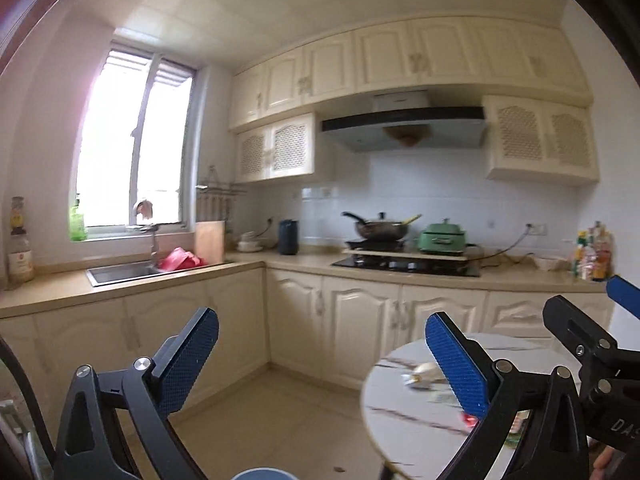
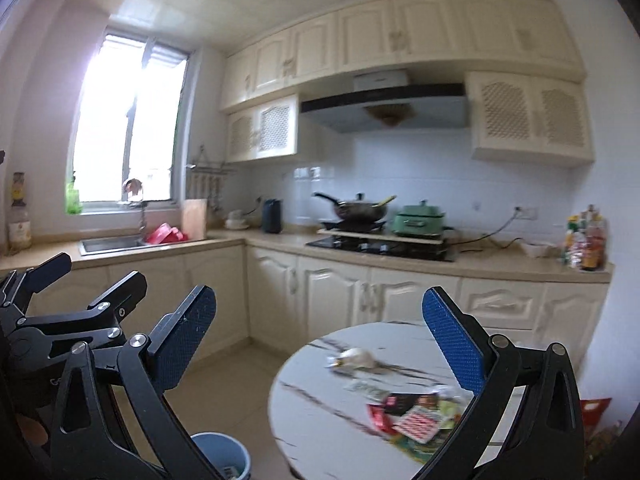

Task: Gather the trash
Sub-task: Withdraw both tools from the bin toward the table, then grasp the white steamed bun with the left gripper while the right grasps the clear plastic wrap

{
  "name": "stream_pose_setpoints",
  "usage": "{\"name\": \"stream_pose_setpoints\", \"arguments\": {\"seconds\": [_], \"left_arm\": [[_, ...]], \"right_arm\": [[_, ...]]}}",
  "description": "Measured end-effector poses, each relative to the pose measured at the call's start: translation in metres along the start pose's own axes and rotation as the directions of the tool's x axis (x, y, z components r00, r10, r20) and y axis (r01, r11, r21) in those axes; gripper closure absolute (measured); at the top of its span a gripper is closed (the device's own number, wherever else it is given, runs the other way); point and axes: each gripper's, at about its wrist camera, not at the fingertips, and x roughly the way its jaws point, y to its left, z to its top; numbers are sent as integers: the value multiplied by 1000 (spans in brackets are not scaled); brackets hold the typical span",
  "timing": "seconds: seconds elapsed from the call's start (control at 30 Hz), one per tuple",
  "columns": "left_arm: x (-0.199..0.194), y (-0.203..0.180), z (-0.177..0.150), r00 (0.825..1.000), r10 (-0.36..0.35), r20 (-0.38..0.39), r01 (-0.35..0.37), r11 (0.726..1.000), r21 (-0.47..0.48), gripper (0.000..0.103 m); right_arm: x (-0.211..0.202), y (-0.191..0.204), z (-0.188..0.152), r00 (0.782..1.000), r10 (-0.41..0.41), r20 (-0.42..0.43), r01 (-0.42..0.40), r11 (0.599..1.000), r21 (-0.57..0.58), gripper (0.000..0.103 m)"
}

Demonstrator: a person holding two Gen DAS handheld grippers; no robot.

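Wrappers [image 2: 416, 420] glossy and crumpled on round marble-veined table [image 2: 320, 420], both hand-held grippers [image 1: 322, 356] [image 2: 320, 340] wide, empty

Right gripper [image 2: 320, 344] gapes empty over round table [image 2: 320, 420]; blurred wrappers [image 2: 416, 416], seemingly; bin [image 2: 224, 456] below.

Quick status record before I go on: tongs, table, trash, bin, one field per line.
left tongs: open, nothing between the pads
right tongs: open, nothing between the pads
table: round, white marbled top, standing in front of the cream cabinets
trash: crumpled pale wrapper near the far side of the table; pile of red and green packets on the near right part
bin: blue, on the floor left of the table
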Motion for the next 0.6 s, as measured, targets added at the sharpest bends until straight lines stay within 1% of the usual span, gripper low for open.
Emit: {"name": "stream_pose_setpoints", "arguments": {"seconds": [0.03, 0.13, 0.17, 0.23, 0.27, 0.3, 0.33, 0.37, 0.47, 0.53, 0.6], "left_arm": [[-1, -8, -3, 1000, -14, -1, 14, 1000, 5, 1], [8, 3, -20, 998, -64, -8, 64, 998, -1, 1], [13, 19, -20, 995, -95, -19, 95, 995, -2, 1], [39, 30, -10, 990, -134, -53, 135, 991, 18, 1], [42, 36, -4, 988, -144, -64, 145, 989, 23, 1], [48, 29, -8, 983, -161, -84, 163, 986, 28, 1], [59, 33, 3, 979, -176, -102, 180, 983, 29, 1], [72, 28, 10, 971, -198, -132, 203, 979, 29, 1], [105, 20, 6, 946, -231, -228, 243, 970, 28, 1], [123, 13, 0, 927, -240, -289, 258, 966, 25, 1], [137, 10, -4, 910, -247, -332, 271, 962, 25, 1]], "right_arm": [[-6, -8, 0, 1000, -19, 5, 19, 1000, 2, 0], [-14, -37, -2, 998, -69, -5, 69, 997, 20, 0], [-15, -47, -2, 996, -88, -12, 89, 996, 25, 0], [-18, -67, -4, 991, -135, -25, 135, 990, 34, 0], [-20, -79, -6, 986, -163, -35, 164, 986, 42, 0], [-22, -92, -8, 981, -187, -46, 190, 981, 51, 0], [-22, -105, -12, 975, -214, -62, 218, 974, 61, 0], [-20, -119, -16, 967, -241, -84, 247, 966, 72, 0], [-9, -152, -31, 944, -285, -165, 303, 948, 98, 0], [6, -168, -46, 928, -293, -232, 323, 940, 106, 0], [17, -178, -60, 914, -289, -284, 328, 940, 98, 0]]}}
